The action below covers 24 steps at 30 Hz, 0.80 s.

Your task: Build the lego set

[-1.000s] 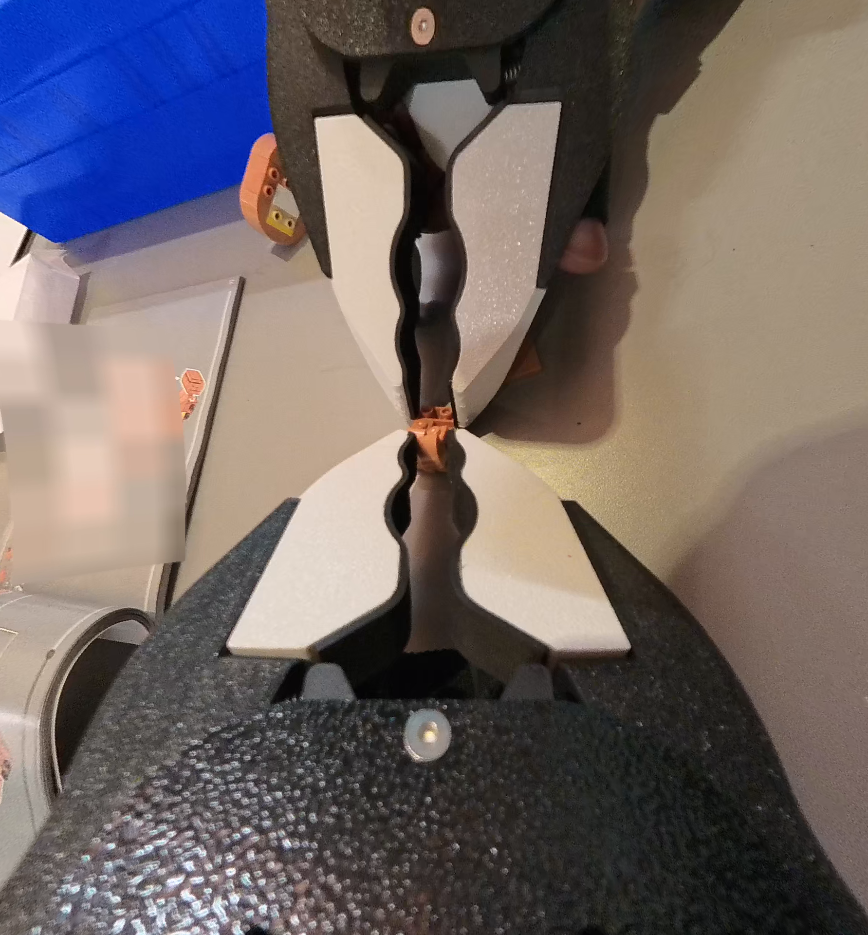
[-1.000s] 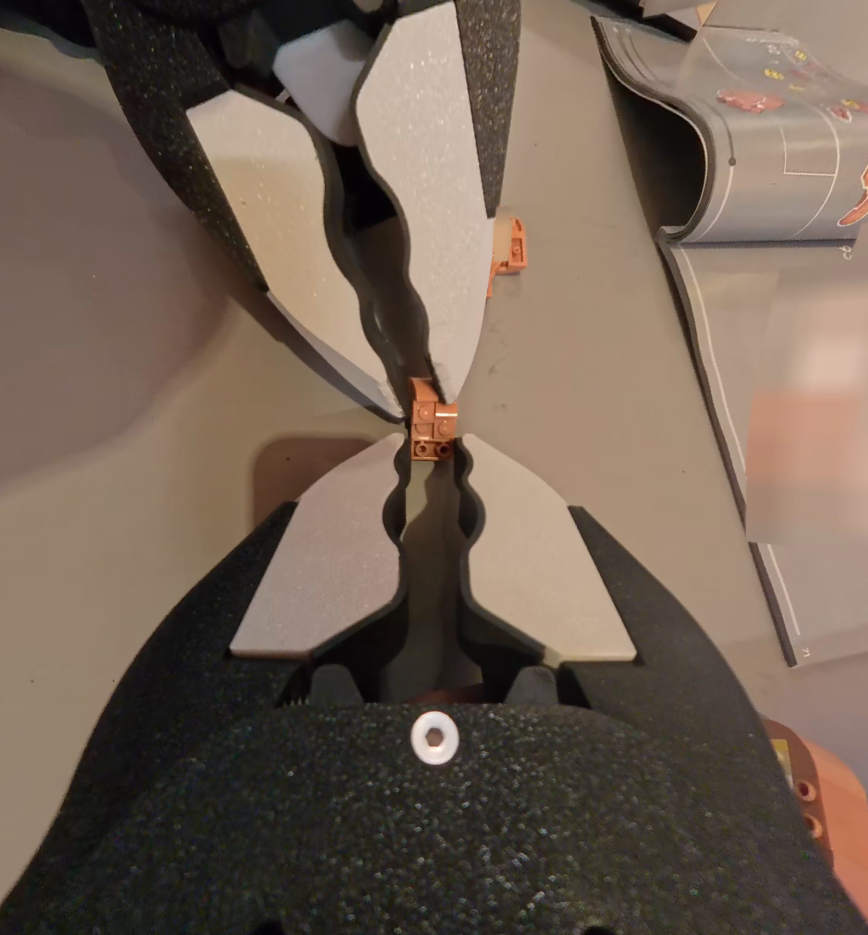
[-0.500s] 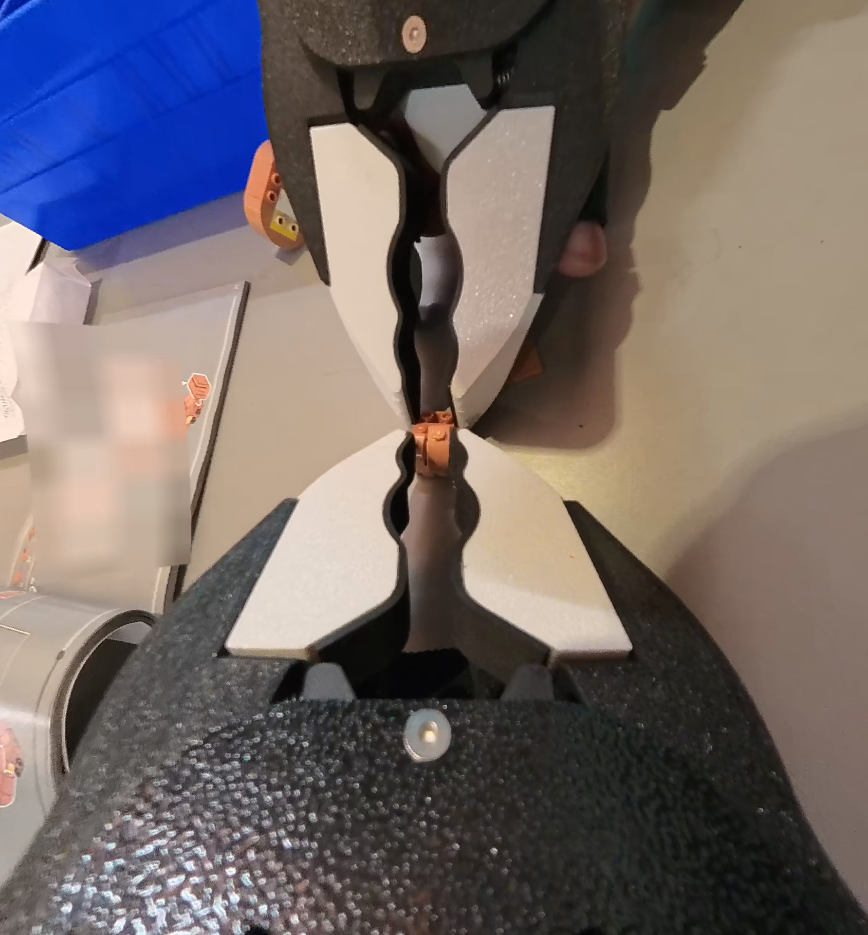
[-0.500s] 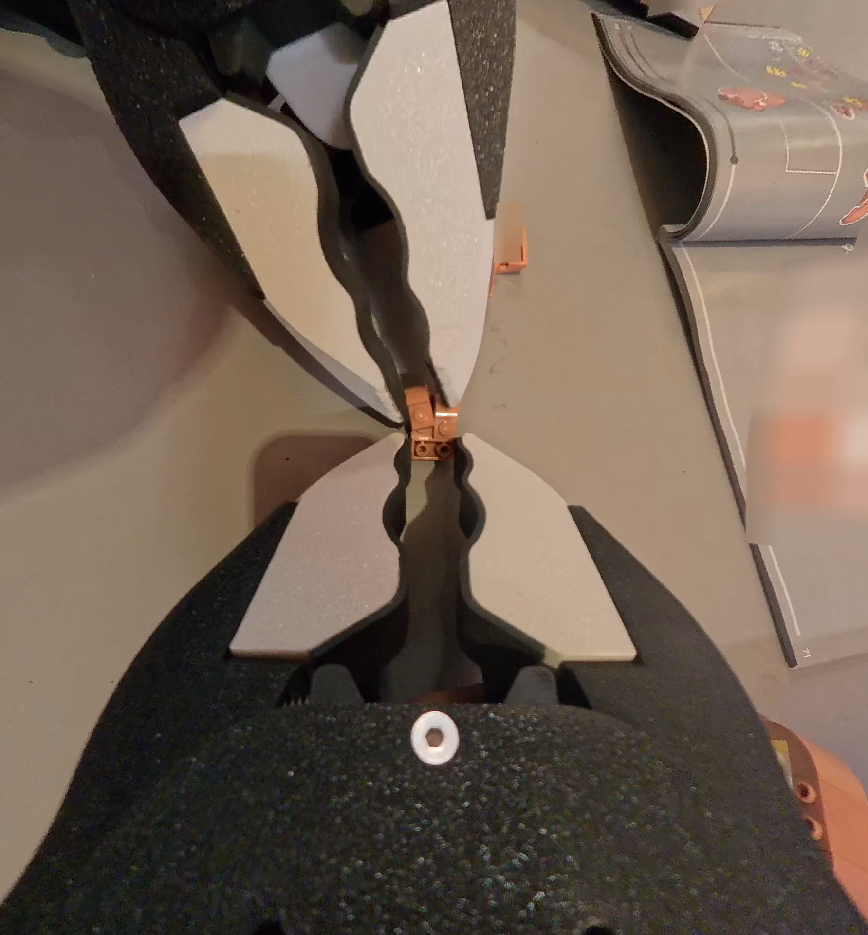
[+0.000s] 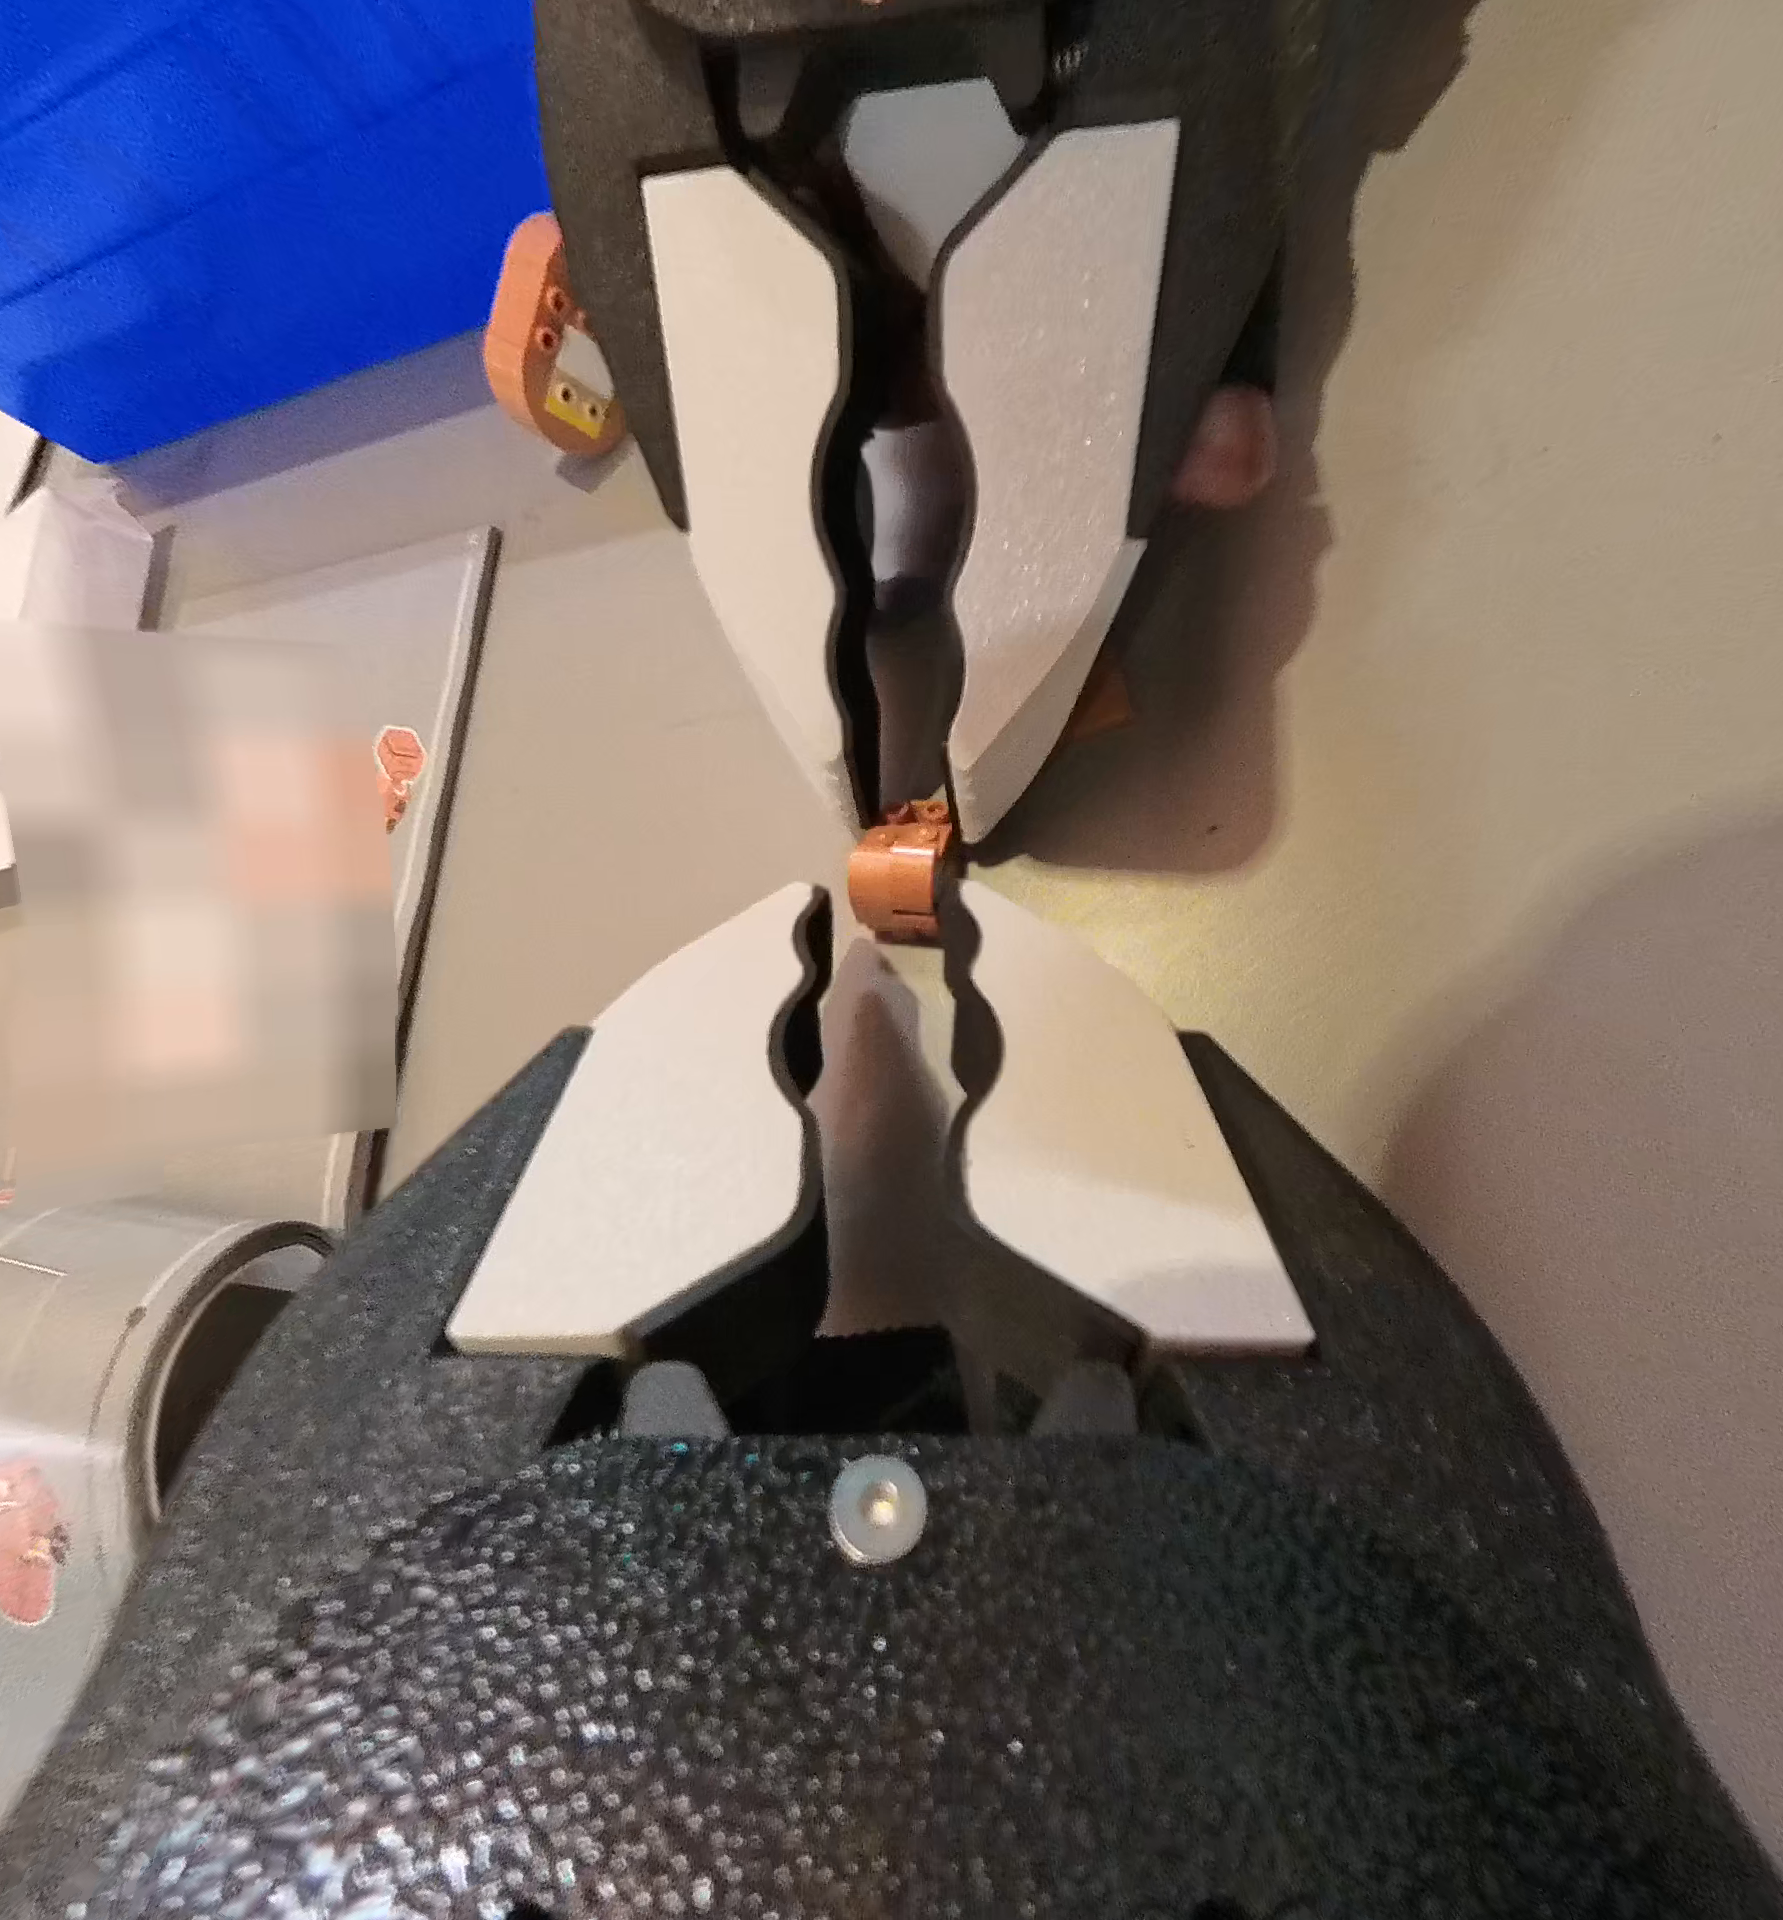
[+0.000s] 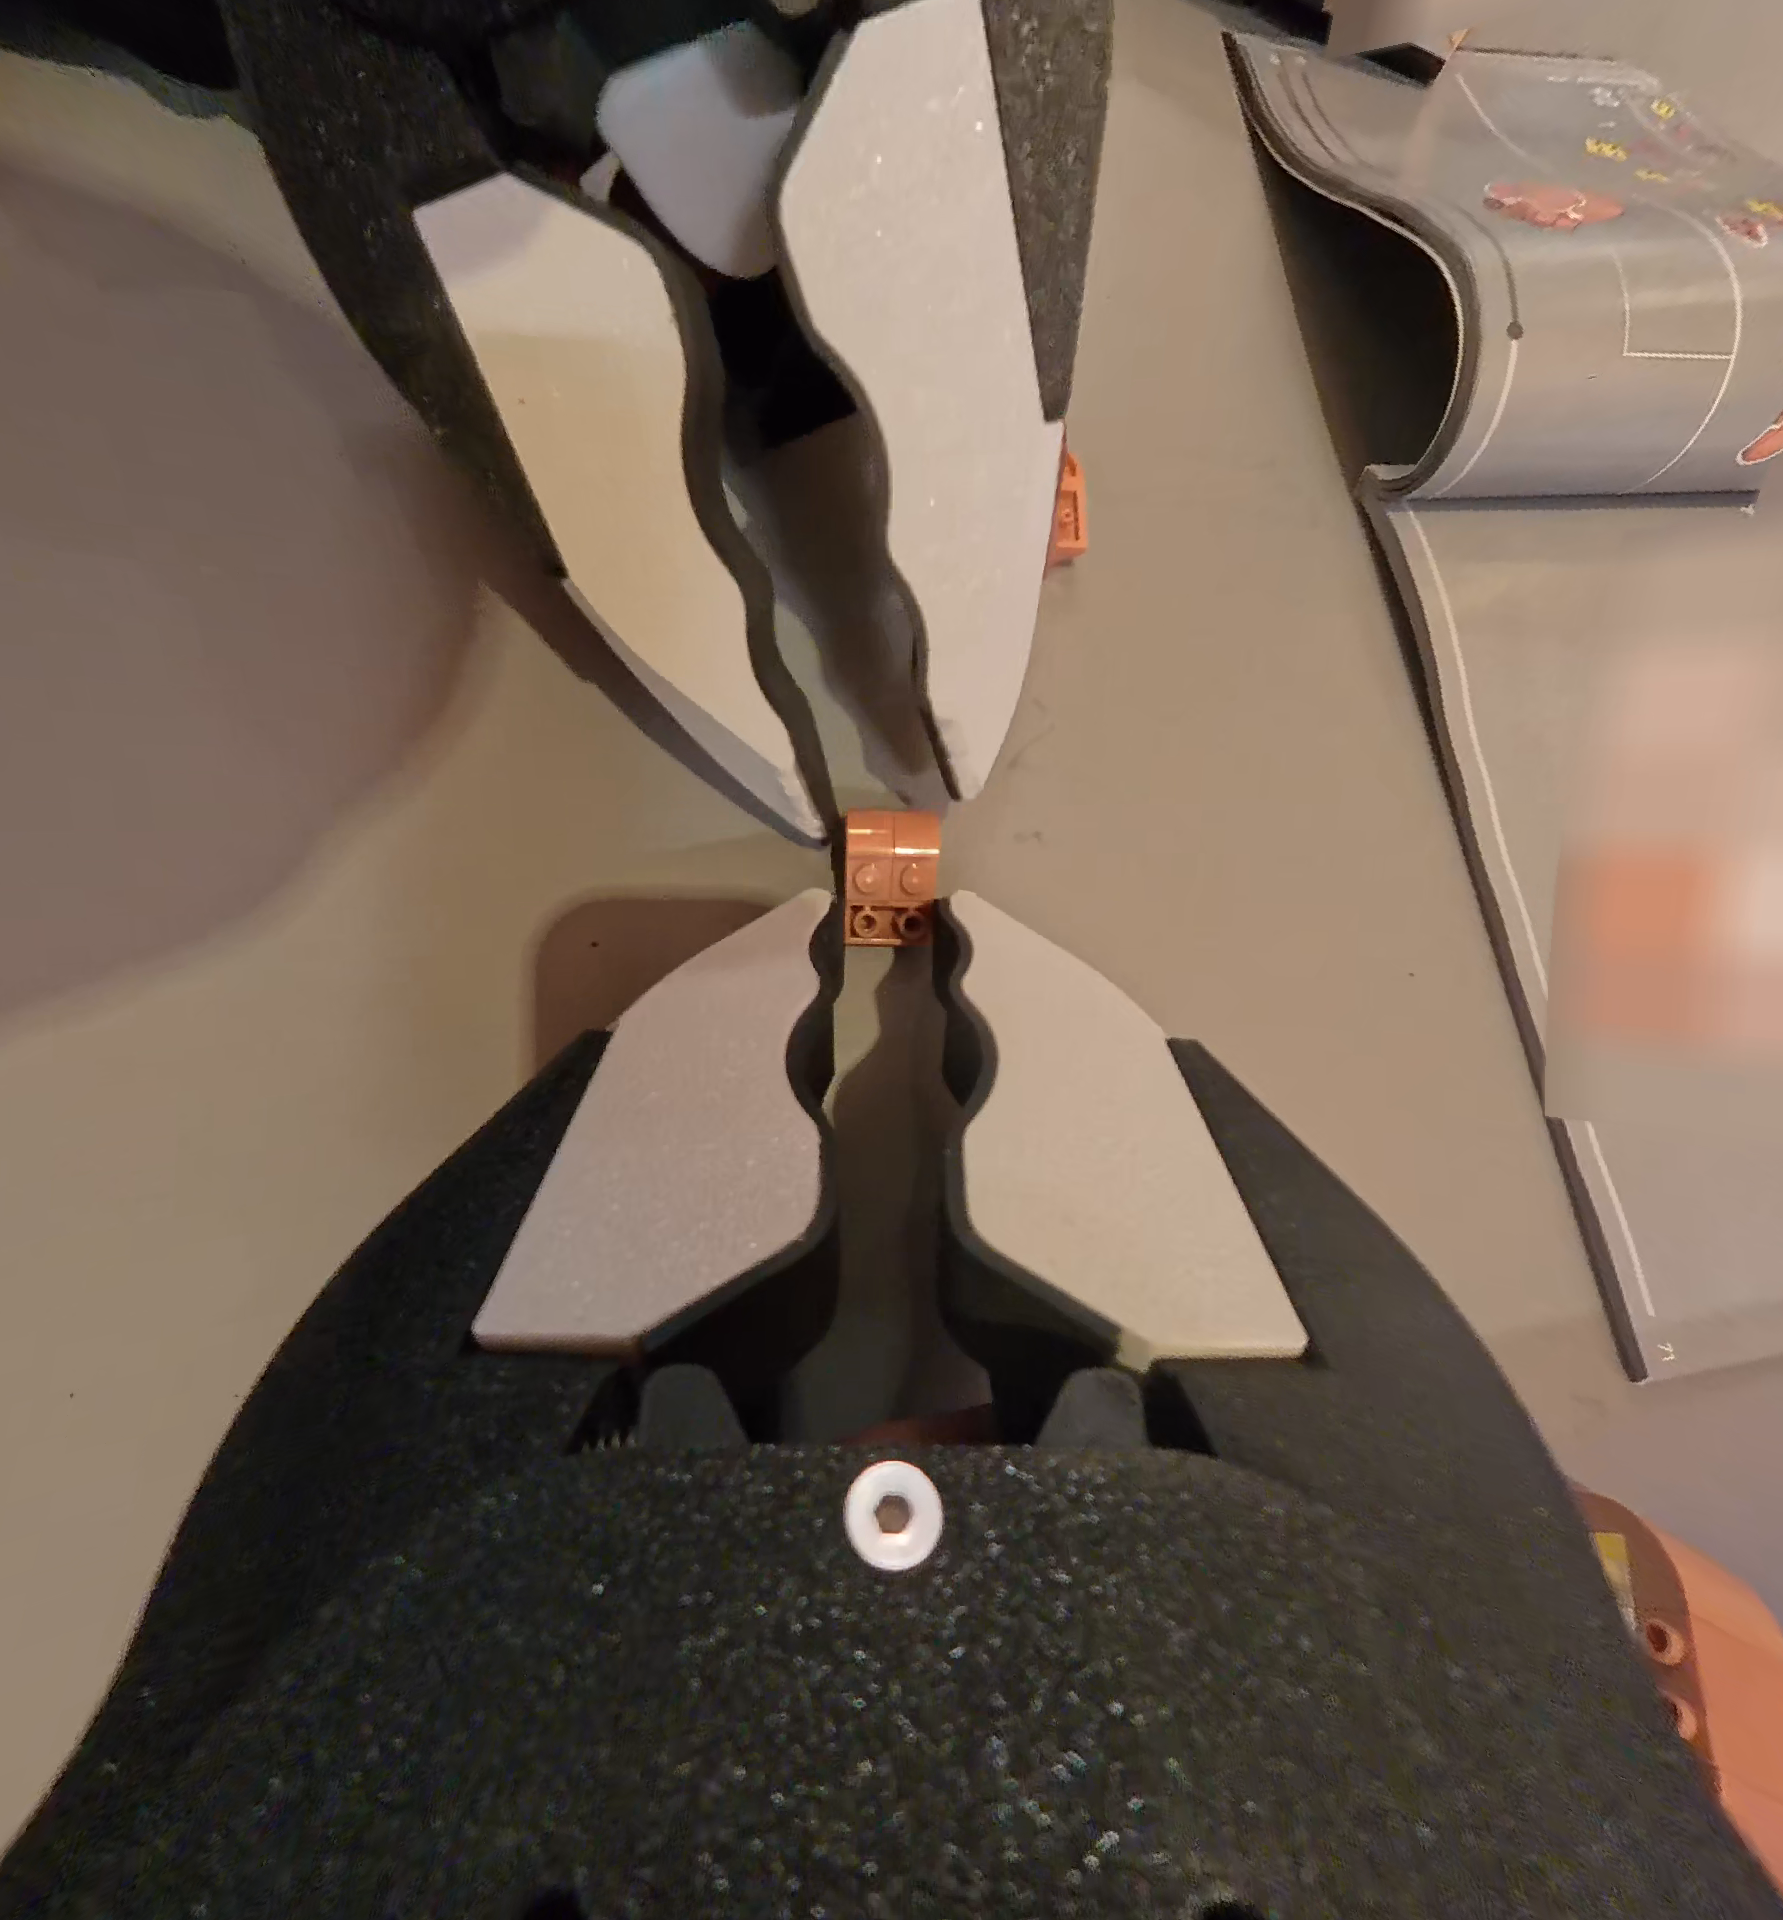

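Beige matte tabletop (image 5: 1489,727) fills both views; saturated blue plastic bin (image 5: 191,208) sits at the far left of the left wrist view. Grey printed instruction booklet (image 6: 1489,831) lies open to the right of the right wrist view, its far pages curled up. The two black hand-held grippers face each other tip to tip above the table. An orange-brown rounded brick chunk with a yellow insert (image 5: 544,343) rests on the table near the bin, behind the right gripper's body. Small orange-brown brick assembly (image 6: 892,868), a rounded cap block on a plate with two round holes, lies dead ahead of both tools, its long axis judged to run along the line joining them. Right gripper (image 6: 887,920) is clamped on it: both grey pads press the plate's sides at the near end, so this tool carries it. Left gripper (image 5: 887,904) is released: its left pad (image 5: 762,945) stands clear of the cap block with a sliver of table showing between, while the other pad sits against the block's side. Both are equally close to the piece; only the right has it
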Available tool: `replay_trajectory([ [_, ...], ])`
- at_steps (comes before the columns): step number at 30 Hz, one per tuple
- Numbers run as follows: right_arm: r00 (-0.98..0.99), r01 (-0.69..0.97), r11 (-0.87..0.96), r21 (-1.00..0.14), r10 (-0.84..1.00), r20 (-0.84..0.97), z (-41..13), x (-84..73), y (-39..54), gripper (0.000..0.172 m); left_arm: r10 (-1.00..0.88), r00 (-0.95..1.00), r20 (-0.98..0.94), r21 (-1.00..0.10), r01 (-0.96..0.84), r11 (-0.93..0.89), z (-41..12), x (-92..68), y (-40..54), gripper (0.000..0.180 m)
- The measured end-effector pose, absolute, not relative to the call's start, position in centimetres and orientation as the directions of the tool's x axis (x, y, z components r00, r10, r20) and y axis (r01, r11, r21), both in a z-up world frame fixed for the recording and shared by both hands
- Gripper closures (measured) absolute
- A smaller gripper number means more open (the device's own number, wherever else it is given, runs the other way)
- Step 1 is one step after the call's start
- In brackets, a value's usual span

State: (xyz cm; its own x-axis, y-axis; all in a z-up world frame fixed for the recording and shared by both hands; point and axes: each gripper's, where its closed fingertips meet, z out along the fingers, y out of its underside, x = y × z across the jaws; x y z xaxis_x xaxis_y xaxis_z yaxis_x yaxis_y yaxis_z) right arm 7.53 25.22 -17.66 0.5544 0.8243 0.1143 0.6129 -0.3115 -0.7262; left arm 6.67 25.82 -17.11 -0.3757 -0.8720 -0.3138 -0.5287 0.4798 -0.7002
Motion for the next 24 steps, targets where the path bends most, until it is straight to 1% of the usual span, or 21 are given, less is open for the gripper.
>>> replay_trajectory([
  [7,0.549,0.61,-0.311,-0.729,0.829,0.105,-17.61,7.46,25.23,0.156,-0.891,-0.421,-0.17,-0.727,-0.557,0.402,-17.48,6.31,25.7,0.158],
  [13,0.542,0.614,-0.305,-0.728,0.833,0.108,-17.63,7.35,25.25,0.156,-0.895,-0.441,-0.072,-0.718,-0.6,0.353,-17.89,6.31,25.56,0.157],
  [17,0.538,0.616,-0.302,-0.728,0.836,0.108,-17.63,7.3,25.2,0.156,-0.893,-0.449,-0.037,-0.712,-0.615,0.339,-18.05,6.39,25.42,0.159],
  [19,0.532,0.619,-0.297,-0.727,0.84,0.11,-17.64,7.23,25.1,0.156,-0.896,-0.443,-0.031,-0.712,-0.619,0.331,-18.06,6.44,25.52,0.164],
  [24,0.525,0.619,-0.289,-0.73,0.844,0.111,-17.59,7.16,24.98,0.156,-0.893,-0.448,-0.031,-0.712,-0.617,0.335,-18.07,6.38,25.46,0.164],
])
